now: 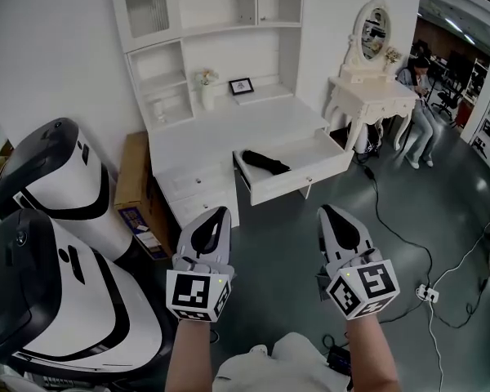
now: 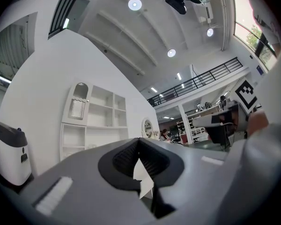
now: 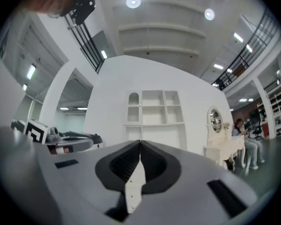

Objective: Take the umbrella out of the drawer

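A black folded umbrella (image 1: pixel 265 163) lies inside the pulled-out white drawer (image 1: pixel 298 178) of the desk, in the head view. My left gripper (image 1: pixel 213 216) is held over the floor in front of the desk, jaws together with nothing between them. My right gripper (image 1: pixel 327 212) is beside it, a little right of the drawer's front, also shut and empty. Both stay well short of the drawer. In the left gripper view the left gripper (image 2: pixel 139 139) points at the white shelf unit (image 2: pixel 91 118). In the right gripper view the right gripper (image 3: pixel 140 142) faces the same shelf unit (image 3: pixel 154 111).
Large white-and-black machines (image 1: pixel 57 243) stand at the left, with a cardboard box (image 1: pixel 135 178) beside the desk. A white dressing table with an oval mirror (image 1: pixel 371 80) stands at the right, a seated person (image 1: pixel 416 104) behind it. Cables and a power strip (image 1: pixel 426 294) lie on the floor.
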A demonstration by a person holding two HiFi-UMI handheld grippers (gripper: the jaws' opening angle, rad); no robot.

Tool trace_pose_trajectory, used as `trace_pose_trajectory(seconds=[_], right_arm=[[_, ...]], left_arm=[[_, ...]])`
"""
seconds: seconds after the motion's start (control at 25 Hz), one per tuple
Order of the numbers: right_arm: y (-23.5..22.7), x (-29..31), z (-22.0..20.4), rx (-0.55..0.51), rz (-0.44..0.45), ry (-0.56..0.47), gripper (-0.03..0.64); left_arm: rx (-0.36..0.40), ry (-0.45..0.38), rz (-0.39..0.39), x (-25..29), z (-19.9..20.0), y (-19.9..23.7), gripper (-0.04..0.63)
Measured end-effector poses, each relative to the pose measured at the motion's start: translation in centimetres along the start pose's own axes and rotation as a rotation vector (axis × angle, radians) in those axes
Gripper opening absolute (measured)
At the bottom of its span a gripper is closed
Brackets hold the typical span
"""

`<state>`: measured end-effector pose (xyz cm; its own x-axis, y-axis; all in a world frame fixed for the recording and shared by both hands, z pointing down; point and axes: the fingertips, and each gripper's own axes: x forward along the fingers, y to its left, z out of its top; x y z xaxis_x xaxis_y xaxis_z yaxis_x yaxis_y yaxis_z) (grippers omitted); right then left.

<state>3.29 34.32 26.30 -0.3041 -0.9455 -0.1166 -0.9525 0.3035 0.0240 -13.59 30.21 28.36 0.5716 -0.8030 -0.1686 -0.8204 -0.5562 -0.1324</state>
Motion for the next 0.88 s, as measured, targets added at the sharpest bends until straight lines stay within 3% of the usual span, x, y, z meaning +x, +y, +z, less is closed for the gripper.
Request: trace_pose_trajectory(seconds=[0.2,0.44,0.88], right_arm=[[-0.5,1.6,-0.4,0.01,0.02,0.017,0.006],[-1.2,4.9,-1.8,-0.129,0.01,0.075,0.006],[-7.0,13.8,-3.5,-0.141,0.061,0.096,0.006]], left_arm=[[-0.006,0.002,0.006,1.1,-0.8,0.9,0.011],[-0.004,0.017,0.006,3.9,-1.9,1.9,0.011],[0.006,0.028,0.049,13.3,-4.0,5.0,0.011]])
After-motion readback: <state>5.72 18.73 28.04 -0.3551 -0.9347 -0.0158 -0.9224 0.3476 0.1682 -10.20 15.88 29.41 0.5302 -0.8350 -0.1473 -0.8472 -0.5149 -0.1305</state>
